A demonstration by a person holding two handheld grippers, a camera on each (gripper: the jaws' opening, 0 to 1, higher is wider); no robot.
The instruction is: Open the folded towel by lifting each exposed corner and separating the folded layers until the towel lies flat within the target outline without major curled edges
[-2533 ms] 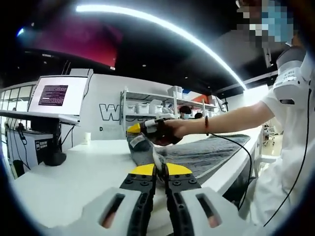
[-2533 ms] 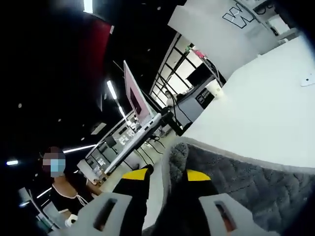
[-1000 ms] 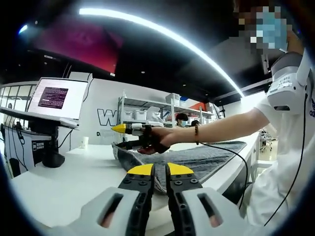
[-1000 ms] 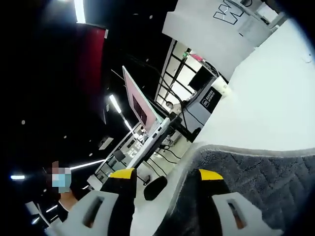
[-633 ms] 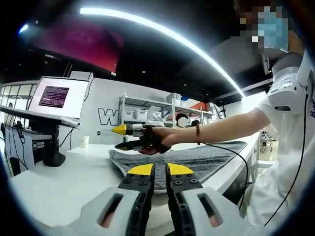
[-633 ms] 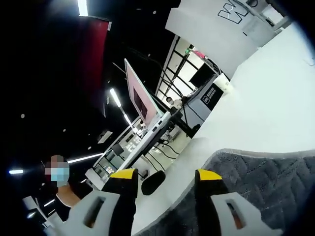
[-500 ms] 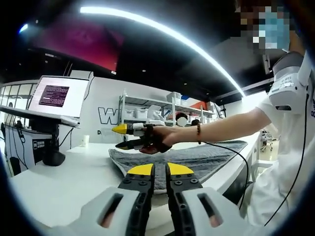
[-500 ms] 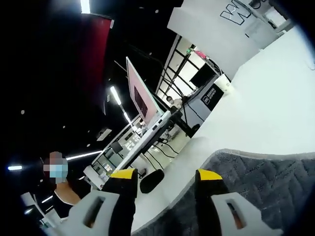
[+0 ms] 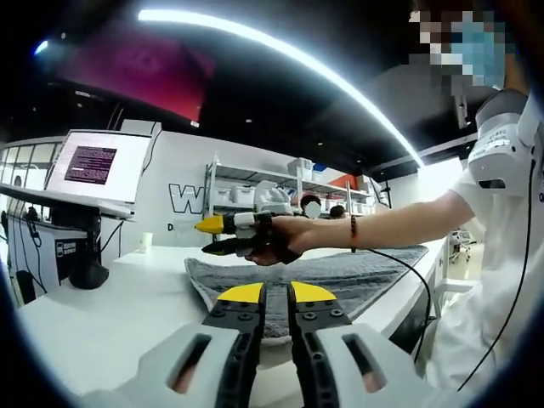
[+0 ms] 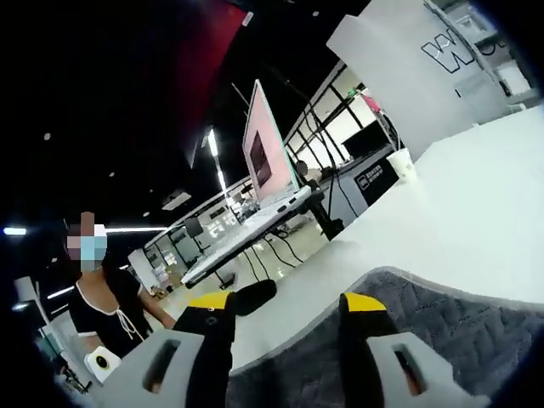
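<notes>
A grey quilted towel [image 9: 340, 272] lies spread on the white table [image 9: 127, 293]. My left gripper [image 9: 276, 294] sits low at the towel's near corner with its yellow-tipped jaws pressed together; the towel's edge runs in under them. A hand [image 9: 285, 238] holds my right gripper [image 9: 212, 237] just above the towel's far left corner, jaws apart. In the right gripper view the right gripper [image 10: 286, 302] is open, with the towel's rounded corner [image 10: 399, 289] lying flat below and between the jaws, untouched.
A monitor on a stand [image 9: 89, 163] and a paper cup [image 9: 146, 241] stand at the table's far left. Its black base [image 10: 251, 296] shows beyond the towel corner. Shelves [image 9: 255, 194] line the back wall. The table's right edge [image 9: 429, 280] drops off beside the person.
My right gripper has let go of the lifted towel corner and stands open. The raised fold has dropped and the towel lies flat. My left gripper has stayed put.
</notes>
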